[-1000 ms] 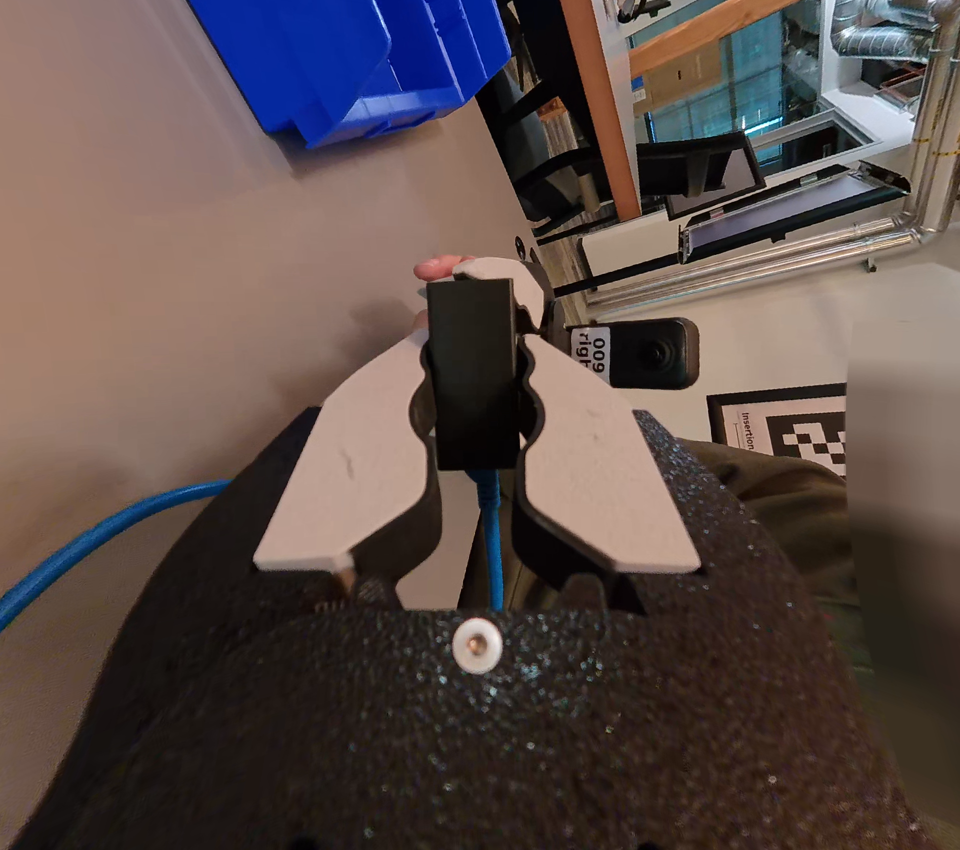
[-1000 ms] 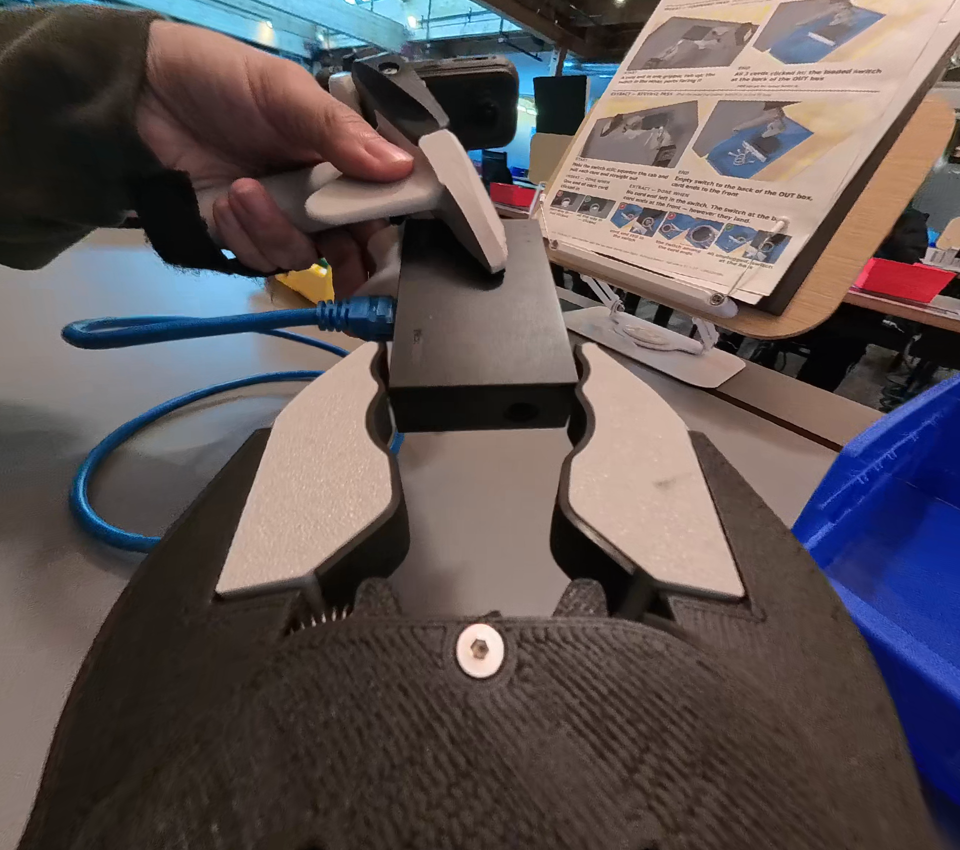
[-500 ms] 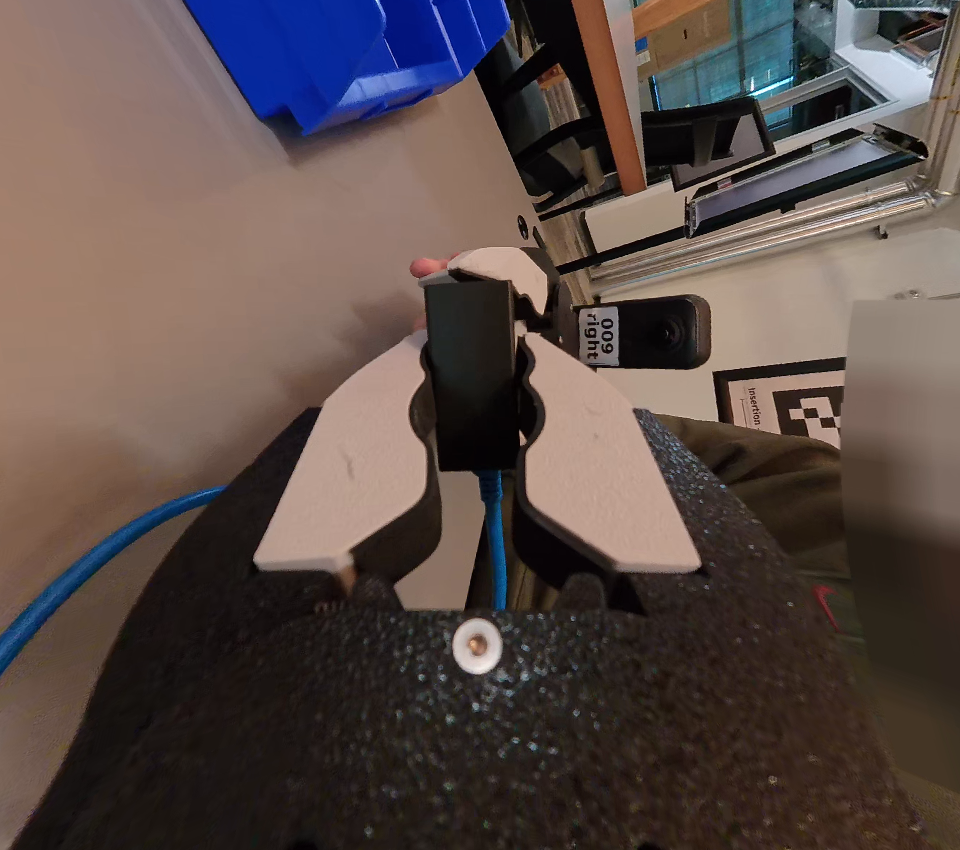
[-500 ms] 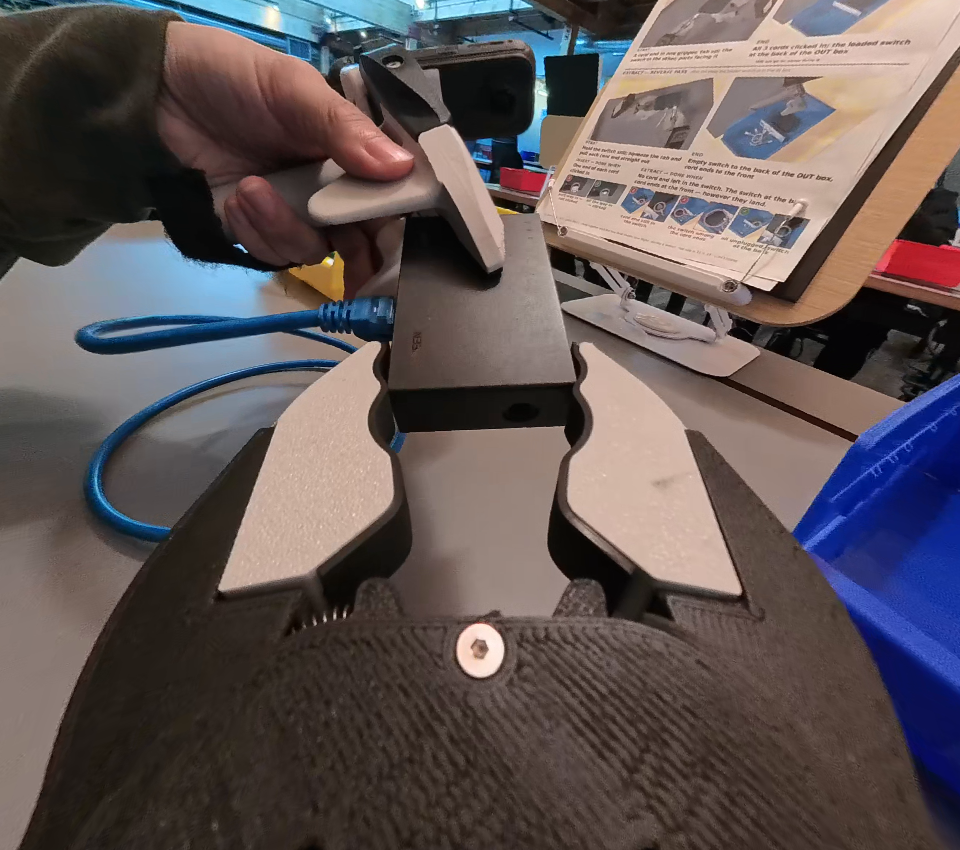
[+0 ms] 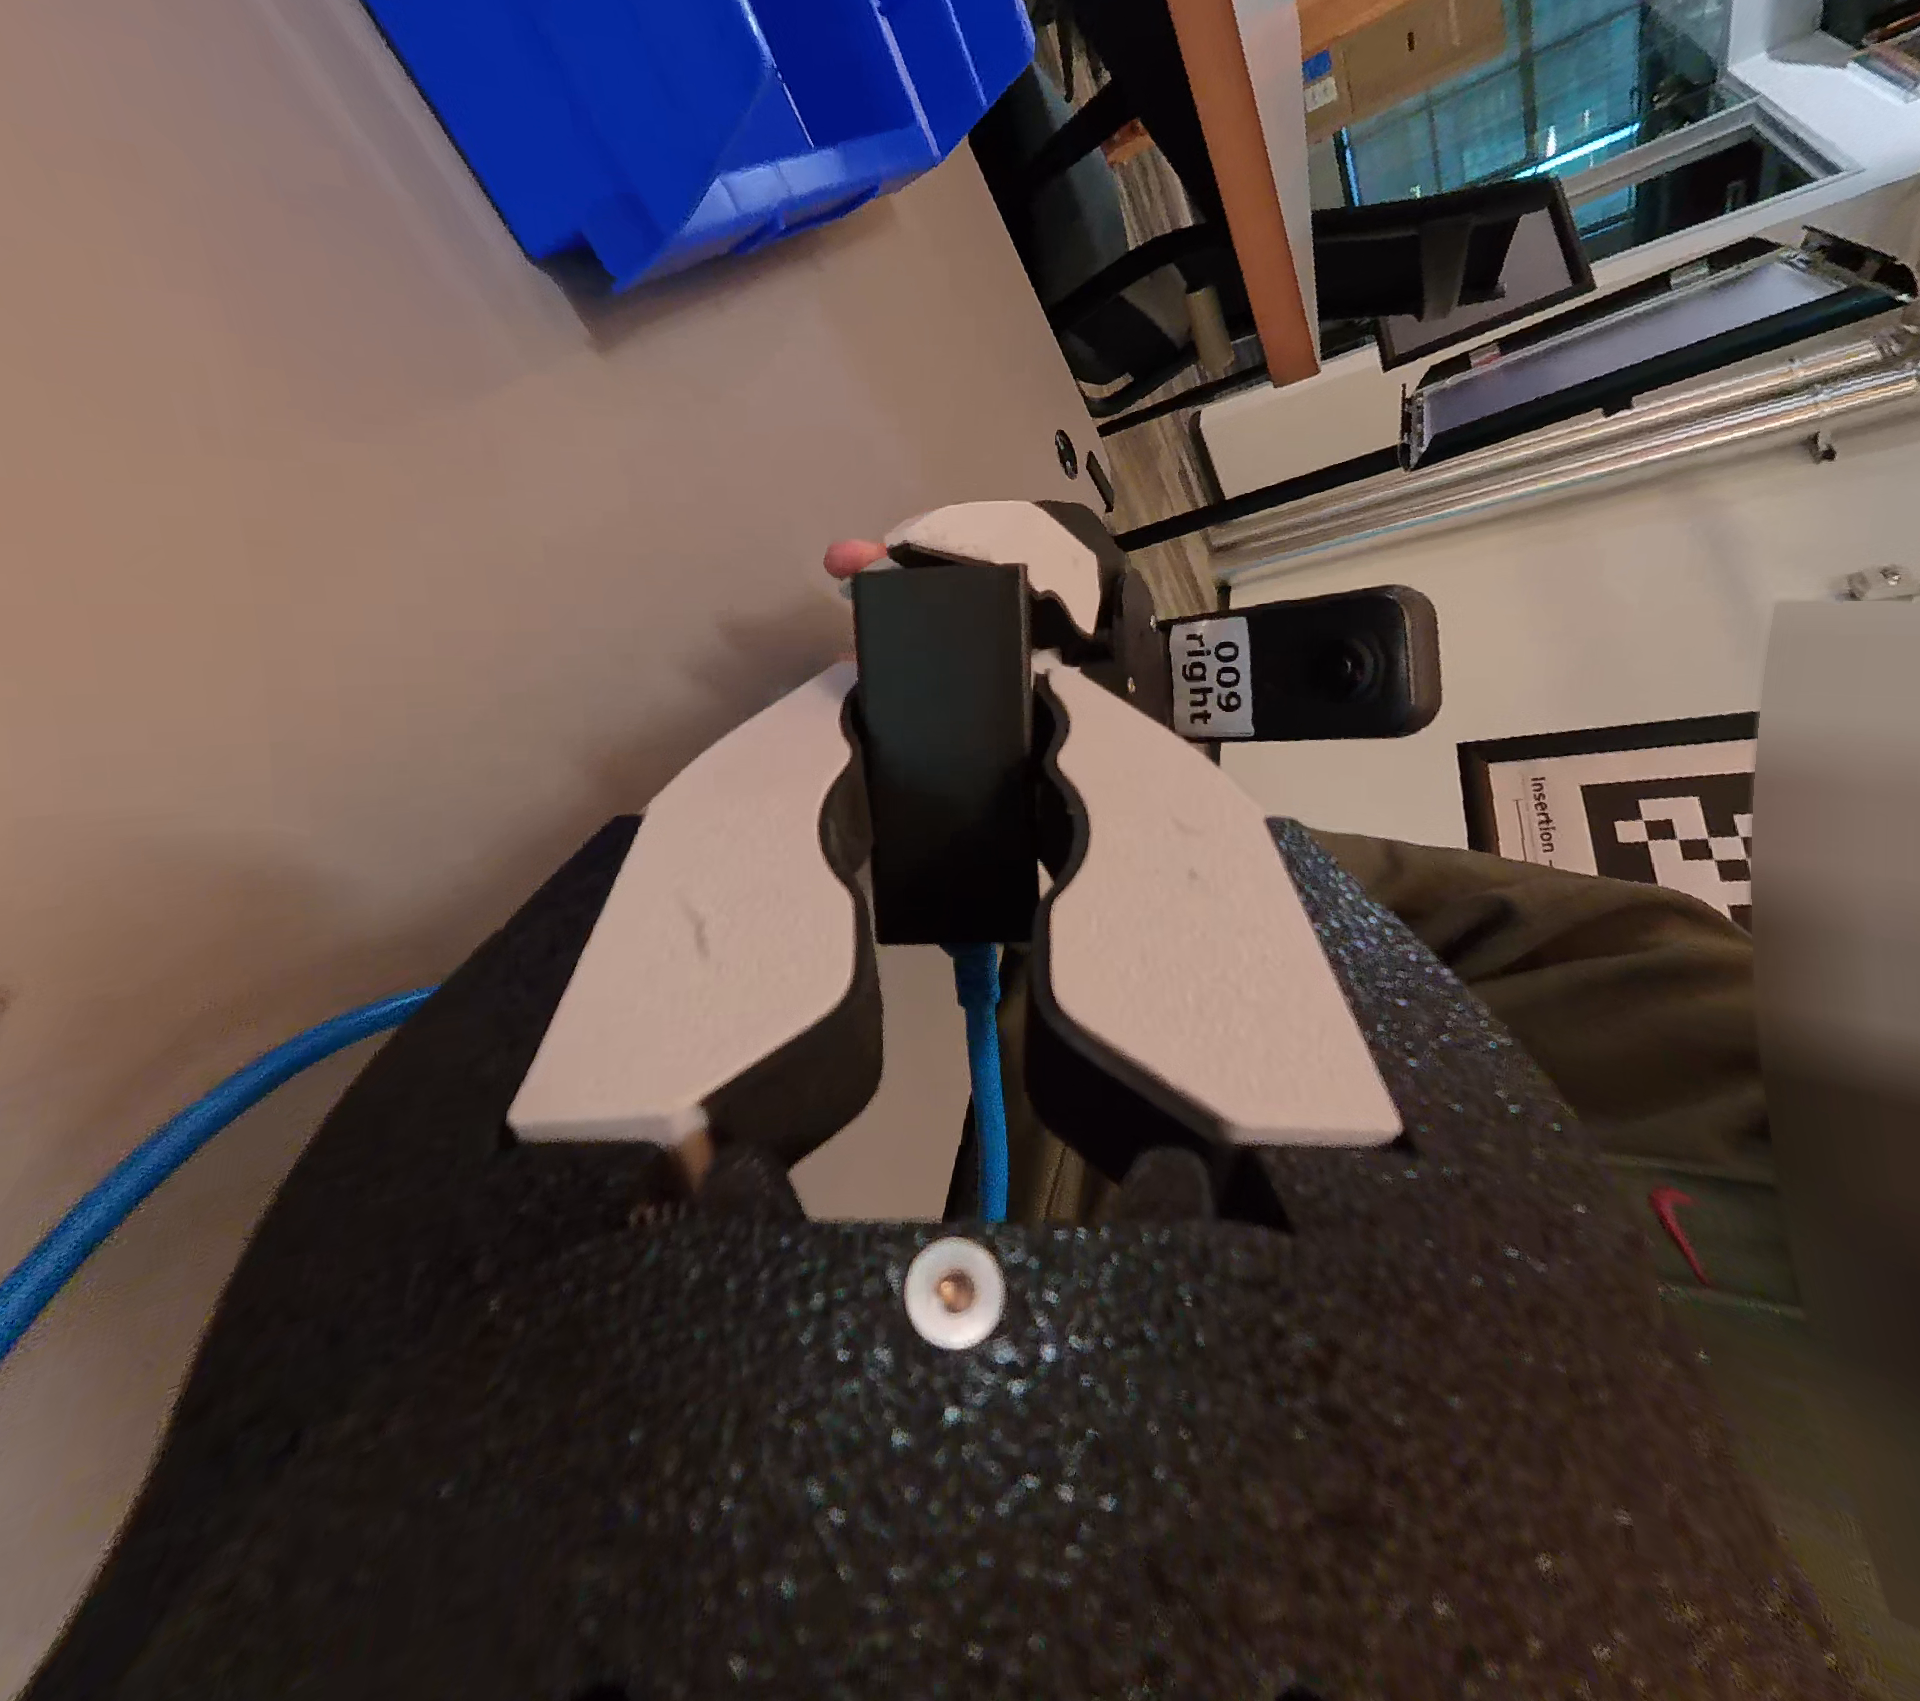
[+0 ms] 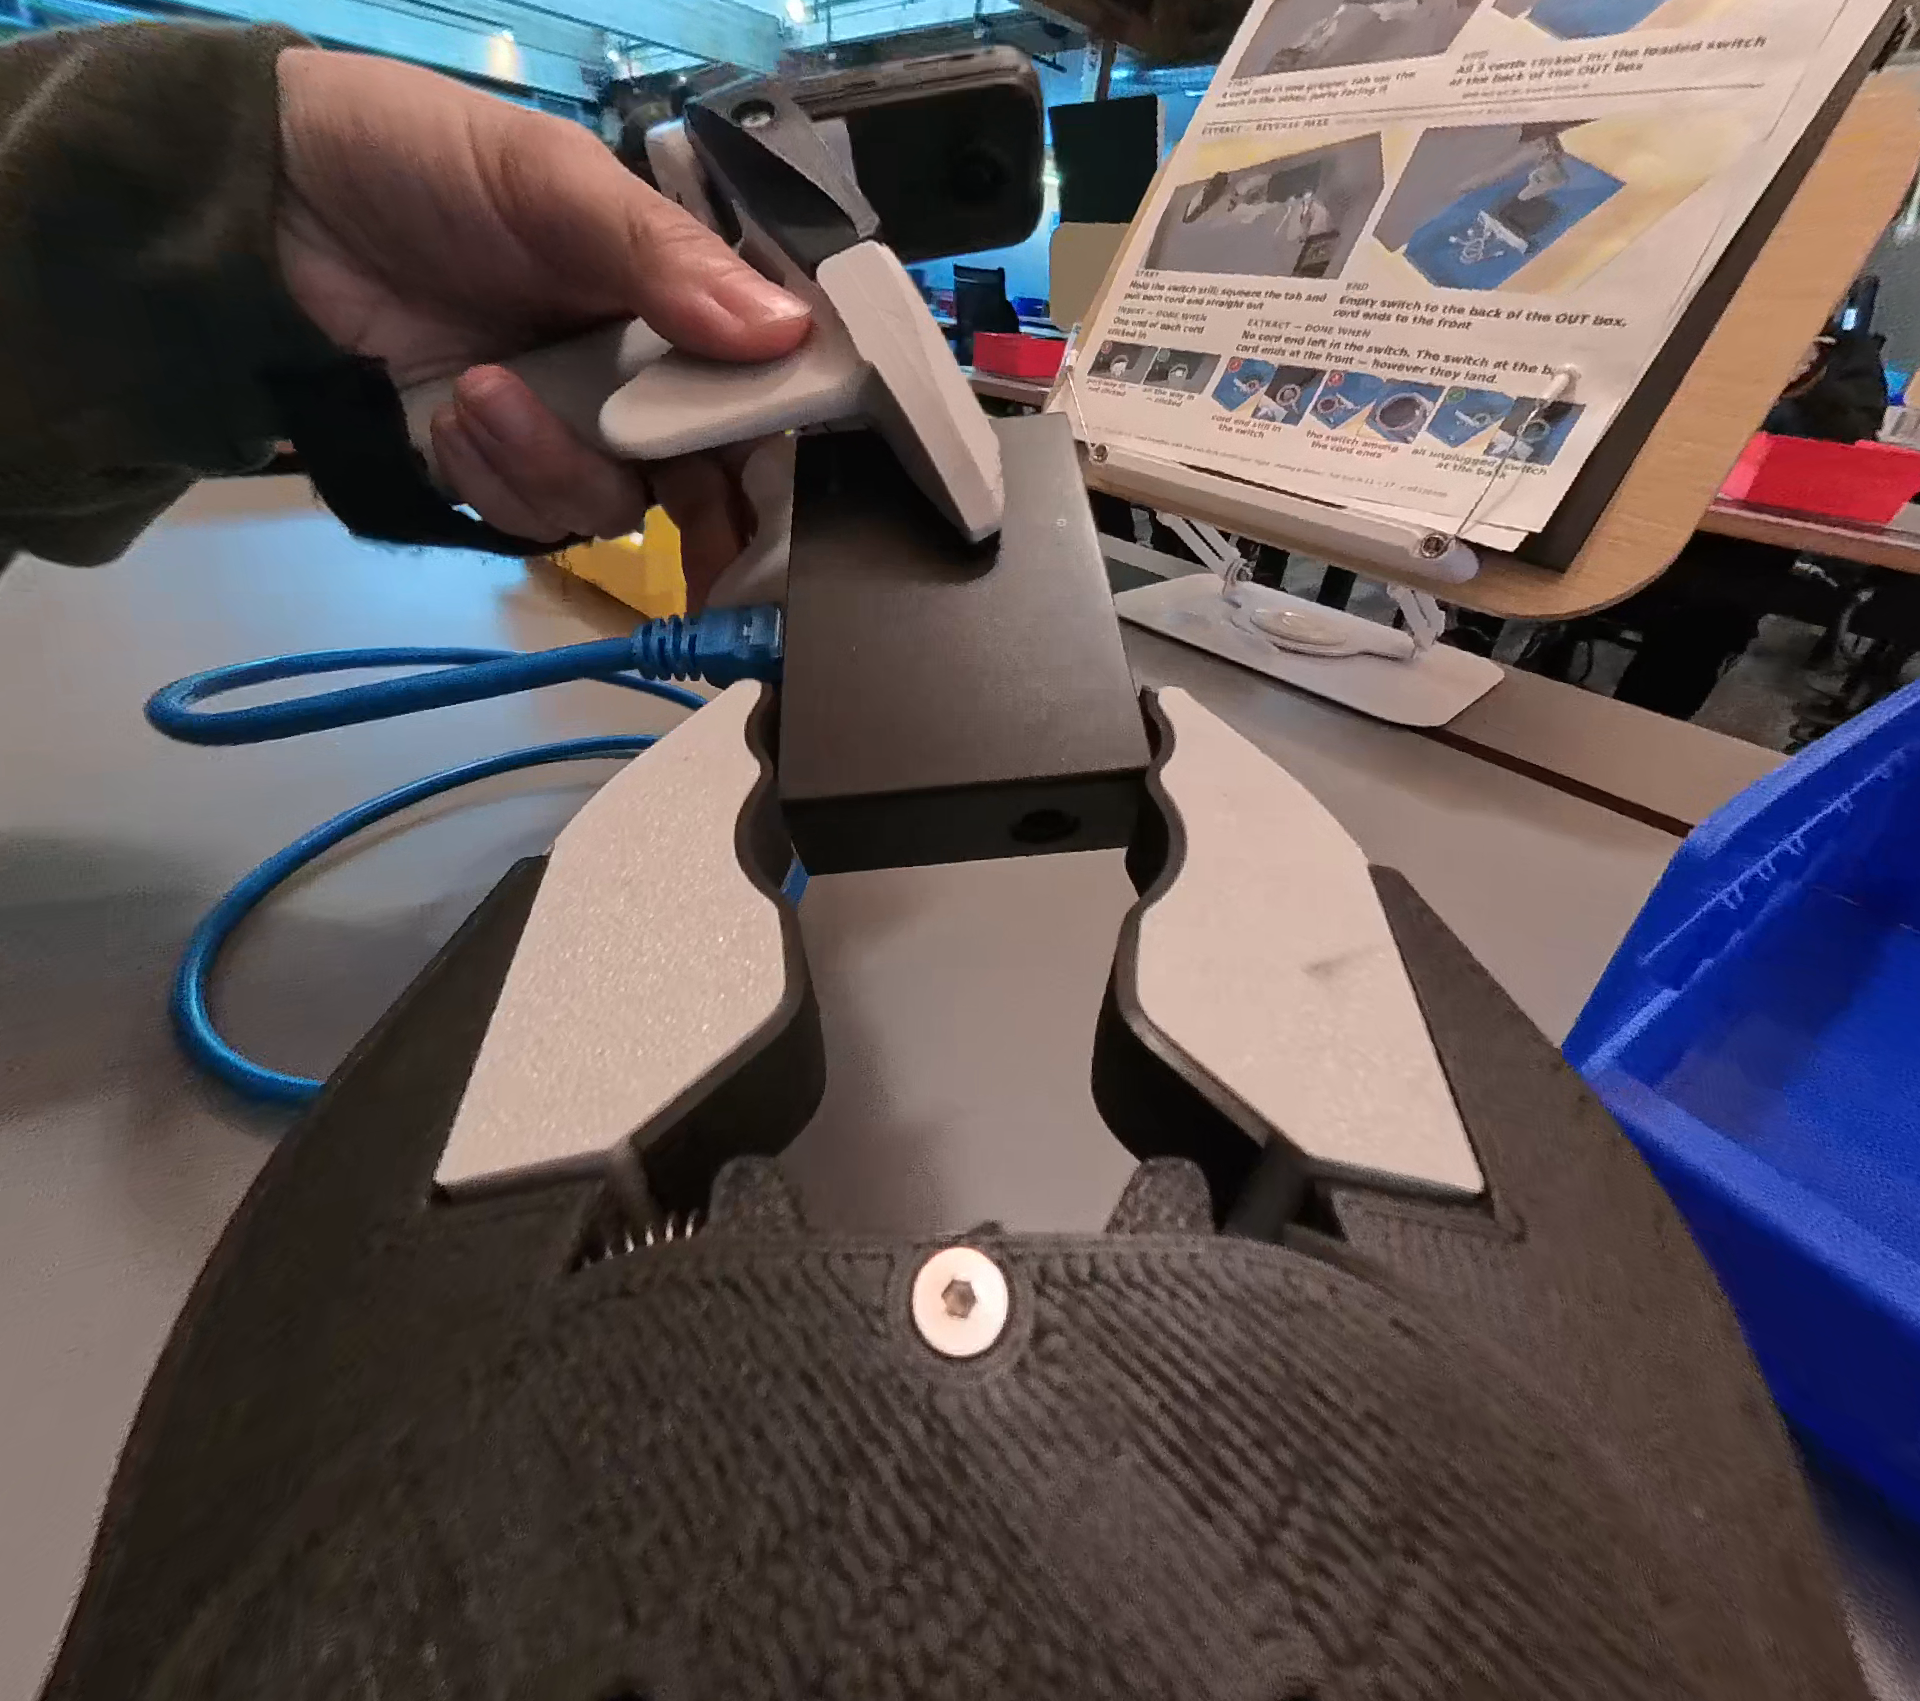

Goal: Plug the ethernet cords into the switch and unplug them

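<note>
My right gripper (image 6: 956,778) is clamped on the switch (image 6: 951,664), its two grey fingers (image 6: 634,945) pressed against the sides of the near end of the black box. The switch runs away from me toward 12 o'clock, lifted off the grey table (image 6: 125,820).

My left gripper (image 5: 945,778) is also clamped on the switch (image 5: 940,758), across its thin faces. In the right wrist view it reaches in from 10 o'clock, one grey finger (image 6: 914,394) lying on the switch's top face near the far end; the other is hidden beneath. My left hand (image 6: 499,280) wraps its handle, with a dark sleeve at the wrist.

One blue cord (image 6: 416,685) is plugged into the switch's left side, at 9 o'clock from the box. Its plug (image 6: 717,643) sits in the port, and the cord trails off to the left, loops on the table and curves back toward me. In the left wrist view the same cord (image 5: 977,1069) drops out of the switch's near end at 6 o'clock, and another stretch shows at 8 o'clock.

A blue bin (image 6: 1787,1059) sits at 3 o'clock in the right wrist view, and at 11 o'clock in the left wrist view (image 5: 665,10). An instruction sheet (image 6: 1455,176) leans on a wooden stand at 1 o'clock, beyond the switch.
</note>
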`<state>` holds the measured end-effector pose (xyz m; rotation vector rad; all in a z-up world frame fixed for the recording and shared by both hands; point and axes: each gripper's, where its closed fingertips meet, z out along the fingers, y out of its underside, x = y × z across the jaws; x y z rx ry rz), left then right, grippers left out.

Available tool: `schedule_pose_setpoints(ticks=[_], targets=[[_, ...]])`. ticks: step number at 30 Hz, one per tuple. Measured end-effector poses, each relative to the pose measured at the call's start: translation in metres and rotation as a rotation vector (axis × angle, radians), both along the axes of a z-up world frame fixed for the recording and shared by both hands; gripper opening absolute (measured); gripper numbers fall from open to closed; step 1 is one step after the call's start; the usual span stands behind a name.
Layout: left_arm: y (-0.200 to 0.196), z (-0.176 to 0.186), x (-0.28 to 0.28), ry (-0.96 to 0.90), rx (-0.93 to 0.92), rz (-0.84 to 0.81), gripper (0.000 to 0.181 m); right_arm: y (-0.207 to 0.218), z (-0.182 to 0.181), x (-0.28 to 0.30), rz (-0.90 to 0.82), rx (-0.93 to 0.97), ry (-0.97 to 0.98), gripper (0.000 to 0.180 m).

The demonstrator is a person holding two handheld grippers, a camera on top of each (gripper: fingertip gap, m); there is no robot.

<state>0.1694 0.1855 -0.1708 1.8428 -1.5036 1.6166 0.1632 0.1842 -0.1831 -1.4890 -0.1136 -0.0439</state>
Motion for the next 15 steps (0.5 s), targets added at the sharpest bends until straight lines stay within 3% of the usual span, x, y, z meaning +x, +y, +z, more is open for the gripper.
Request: schedule_pose_setpoints(ticks=[6, 11, 15], targets=[[0.005, 0.004, 0.007, -0.078, -0.040, 0.045, 0.033, 0.002, -0.002, -0.001, -0.041, -0.018, -0.038, 0.065], [0.017, 0.016, 0.003, -0.174, 0.089, 0.091, 0.039, -0.002, 0.002, 0.015, -0.055, 0.014, 0.087, 0.065], [0.041, 0.055, -0.005, -0.369, 0.235, 0.205, 0.038, -0.008, 0.006, 0.028, -0.059, 0.052, 0.204, 0.065]])
